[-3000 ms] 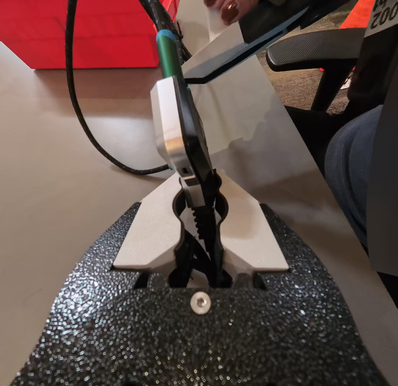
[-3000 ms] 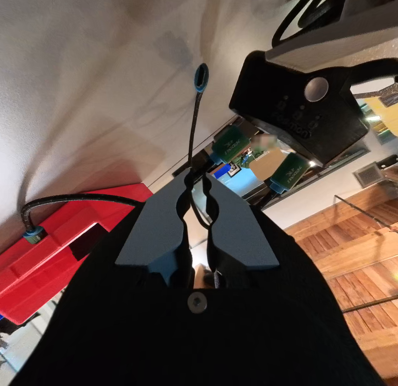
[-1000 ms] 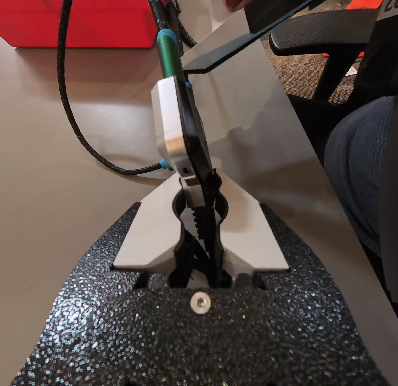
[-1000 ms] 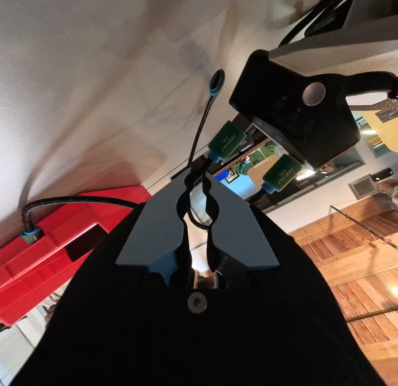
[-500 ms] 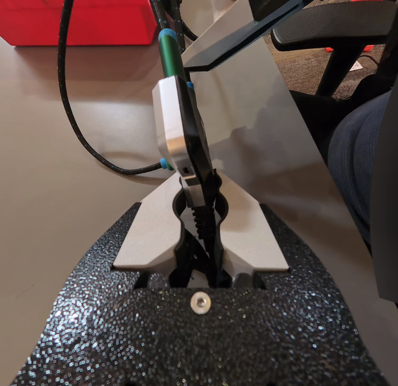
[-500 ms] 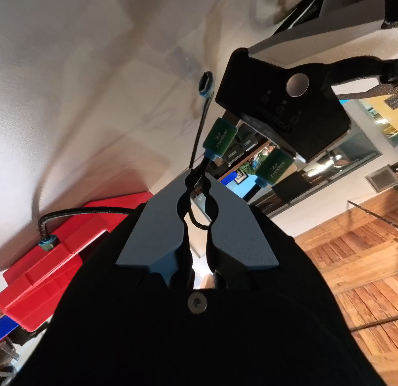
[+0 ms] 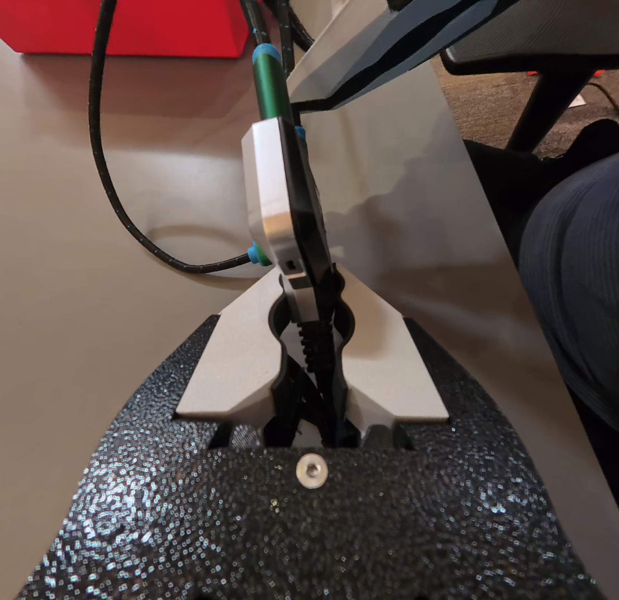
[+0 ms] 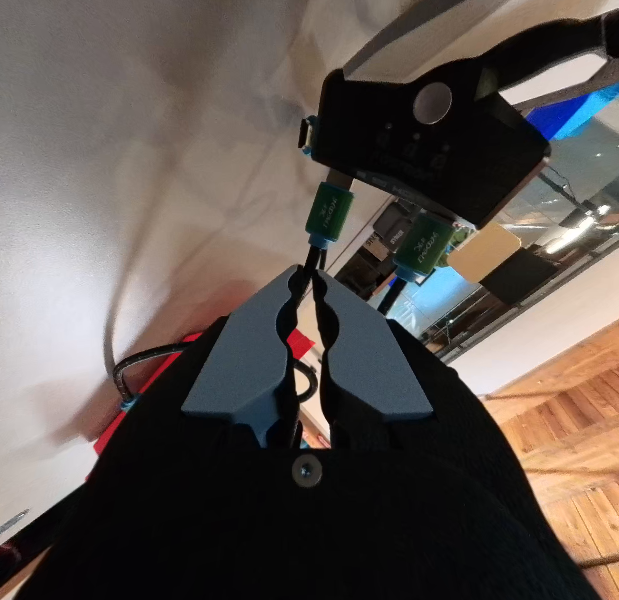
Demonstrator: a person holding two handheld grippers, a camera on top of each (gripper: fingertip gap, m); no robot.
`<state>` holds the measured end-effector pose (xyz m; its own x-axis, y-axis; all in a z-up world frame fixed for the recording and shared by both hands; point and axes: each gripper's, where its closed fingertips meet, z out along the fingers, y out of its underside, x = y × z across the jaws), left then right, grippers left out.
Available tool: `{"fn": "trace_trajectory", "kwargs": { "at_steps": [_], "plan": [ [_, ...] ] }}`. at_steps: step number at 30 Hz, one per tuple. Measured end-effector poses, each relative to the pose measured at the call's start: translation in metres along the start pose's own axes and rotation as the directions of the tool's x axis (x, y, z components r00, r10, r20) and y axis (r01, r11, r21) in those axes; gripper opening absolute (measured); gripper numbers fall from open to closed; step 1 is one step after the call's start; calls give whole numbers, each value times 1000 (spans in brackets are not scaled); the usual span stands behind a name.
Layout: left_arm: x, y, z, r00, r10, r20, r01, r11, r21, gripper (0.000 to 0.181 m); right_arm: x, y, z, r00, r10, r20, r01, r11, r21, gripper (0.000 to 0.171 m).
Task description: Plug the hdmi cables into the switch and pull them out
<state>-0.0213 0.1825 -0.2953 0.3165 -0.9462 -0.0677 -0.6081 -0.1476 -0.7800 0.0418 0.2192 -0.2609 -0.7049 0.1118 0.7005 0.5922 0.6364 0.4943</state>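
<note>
My left gripper (image 7: pixel 311 282) is shut on the lower end of the HDMI switch (image 7: pixel 278 195), a silver and black box held on edge above the beige table (image 7: pixel 67 282). A green HDMI plug (image 7: pixel 269 84) sits in its top end, and a blue-collared cable (image 7: pixel 256 256) enters at its lower left. In the right wrist view the switch (image 8: pixel 425 148) shows its black face. My right gripper (image 8: pixel 310 272) is shut on the black cable just below a green plug (image 8: pixel 330 215), whose metal tip shows at the switch's port. A second green plug (image 8: pixel 422 245) sits beside it.
A red bin (image 7: pixel 117 14) stands at the back of the table. The table's right edge runs close by, with an office chair (image 7: pixel 536 48) and a person's leg (image 7: pixel 576 265) beyond it. Loose black cable (image 7: pixel 100 148) loops over the table on the left.
My right gripper has slid up the cable to just under the green plug, and the switch now looms closer in its view. The left gripper still holds the switch in the same way.
</note>
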Motion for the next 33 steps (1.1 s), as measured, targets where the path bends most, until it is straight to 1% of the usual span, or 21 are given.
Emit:
{"fn": "trace_trajectory", "kwargs": {
  "at_steps": [7, 11, 16, 18, 24, 29, 31, 33],
  "plan": [
    [1, 1, 5, 1000, 14, 13, -14, 1000, -16, 20, -5, -1, 2, 1000, 10, 21, -10, 1000, -3, 2],
    [3, -1, 6, 1000, 22, 6, -22, 1000, 4, 20, -2, 1, 5, 999, 45, 7, -45, 999, -3, 2],
    [-1, 0, 8, 999, 20, 30, -21, 1000, 10, 19, -7, 0, 4, 998, 59, 31, -59, 998, 8, 1],
    [2, -3, 8, 1000, 5, 1, -5, 999, 37, 19, -7, -2, 4, 996, 78, 35, -79, 997, 24, 2],
    [0, -4, 8, 1000, 4, 12, -4, 999, 51, 19, -3, -2, 3, 994, 109, 22, -110, 994, 21, 1],
    [-1, -1, 11, 999, 10, 31, -11, 1000, 24, 19, -6, -2, 9, 994, 106, 33, -106, 994, 3, 1],
    [-6, 1, 12, 998, 5, 59, -6, 1000, 15, 20, -7, 1, 15, 989, 143, 36, -142, 990, -19, 3],
    [-13, -2, 9, 996, -15, 92, 11, 999, 42, 20, 2, 6, 18, 976, 218, -11, -218, 976, -11, 7]
  ]
}}
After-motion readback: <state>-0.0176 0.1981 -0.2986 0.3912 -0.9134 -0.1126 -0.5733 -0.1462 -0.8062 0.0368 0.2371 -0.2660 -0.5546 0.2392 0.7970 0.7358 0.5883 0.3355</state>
